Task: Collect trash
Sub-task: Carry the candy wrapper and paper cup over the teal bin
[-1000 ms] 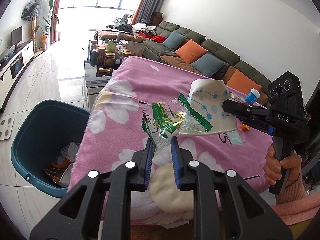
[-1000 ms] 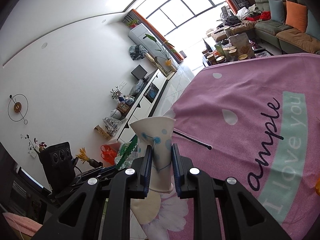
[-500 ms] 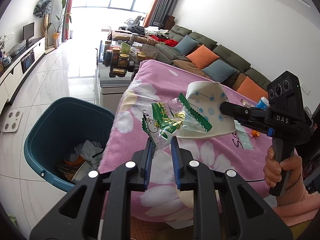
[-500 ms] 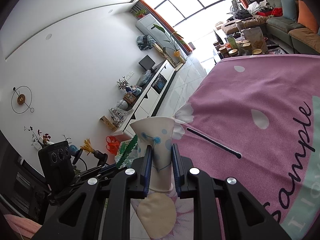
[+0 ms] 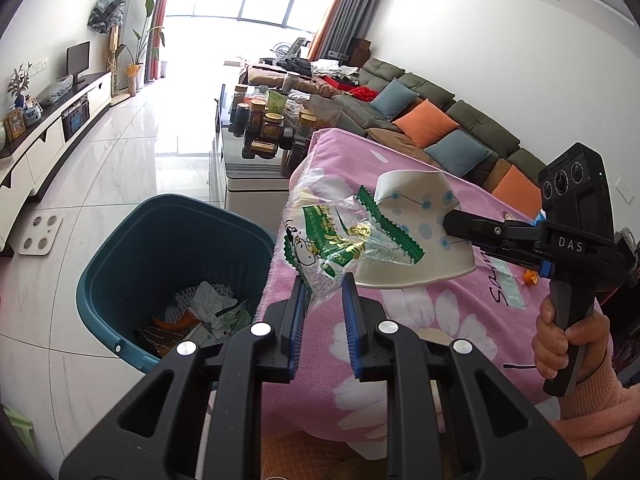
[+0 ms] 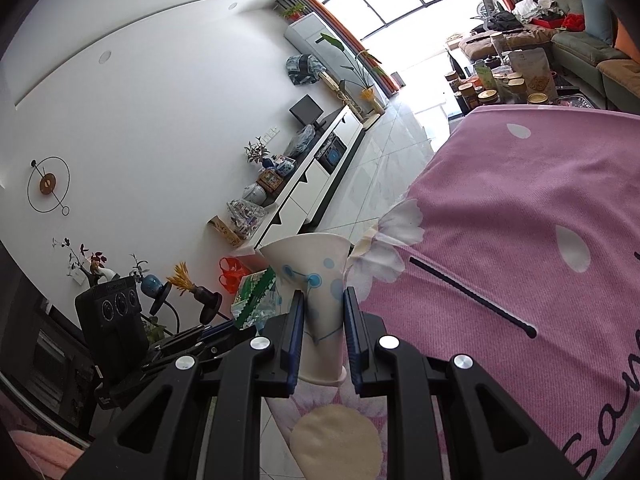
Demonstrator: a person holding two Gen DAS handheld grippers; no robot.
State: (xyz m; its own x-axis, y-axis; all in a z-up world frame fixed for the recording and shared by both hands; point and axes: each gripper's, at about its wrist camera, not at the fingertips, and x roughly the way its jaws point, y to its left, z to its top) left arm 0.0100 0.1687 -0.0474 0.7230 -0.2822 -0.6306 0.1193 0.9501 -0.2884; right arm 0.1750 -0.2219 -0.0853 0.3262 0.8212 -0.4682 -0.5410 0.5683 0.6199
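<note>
The bin [image 5: 168, 272] on the floor just beside the table's near-left corner already holds some trash, crumpled paper, foam netting and what may be orange peel, though its bottom is too shadowed to be sure. Two more pieces are lifted and not yet dropped. The left gripper [image 5: 323, 292] has its pads clamped on the lower tail of a clear wrapper [image 5: 328, 236] with green print; the wrapper stands up from the jaws, its long axis running up and to the right, over the table's left edge rather than over the bin. The right gripper [image 6: 323, 316] pinches a flattened paper cup [image 6: 316, 280] near its base, so the cup's axis runs along the fingers and its squashed mouth points away from that hand, toward the bin side. Cup and wrapper overlap in view, just beside each other. On the pink cloth [image 6: 520, 220] a thin black stick [image 6: 472, 298] lies flat, apparently left to collect.
</note>
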